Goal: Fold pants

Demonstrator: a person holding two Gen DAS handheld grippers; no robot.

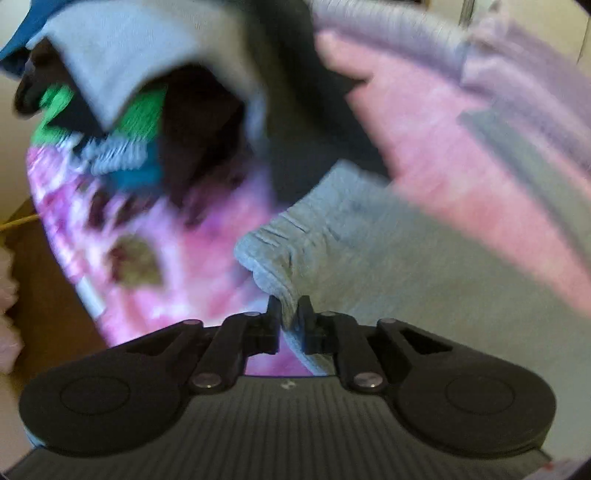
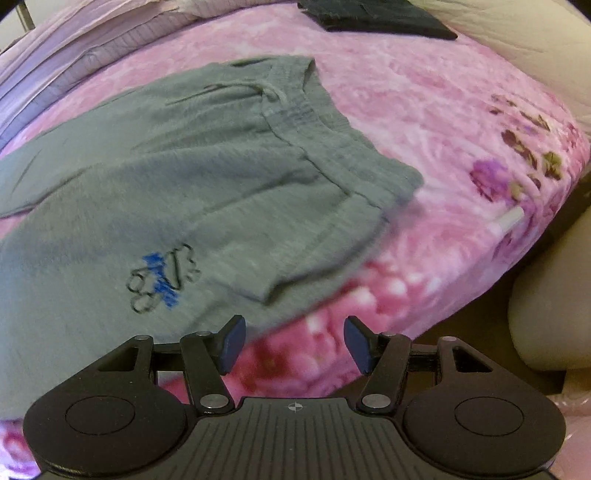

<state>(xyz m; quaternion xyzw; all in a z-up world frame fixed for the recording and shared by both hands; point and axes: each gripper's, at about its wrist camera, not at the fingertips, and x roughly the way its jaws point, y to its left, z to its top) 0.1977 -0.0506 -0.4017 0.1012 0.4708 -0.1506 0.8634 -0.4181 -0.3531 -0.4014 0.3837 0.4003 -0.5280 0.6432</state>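
Note:
Grey sweatpants [image 2: 192, 177] lie spread on a pink flowered bedspread [image 2: 424, 122], waistband and drawstring toward the far side, a blue and black logo [image 2: 162, 280] near me. My right gripper [image 2: 293, 343] is open over the bedspread, just off the pants' near edge, with nothing between its blue pads. In the blurred left wrist view, my left gripper [image 1: 289, 317] is shut on a grey ribbed edge of the pants [image 1: 332, 251], which runs up and to the right from the jaws.
A heap of other clothes [image 1: 140, 122], green, blue, dark and light grey, sits beyond the left gripper. A folded dark garment [image 2: 376, 18] lies at the far side of the bed. Striped lilac bedding [image 2: 74, 51] lies at the back left. The bed edge drops off at right beside a beige object [image 2: 554, 302].

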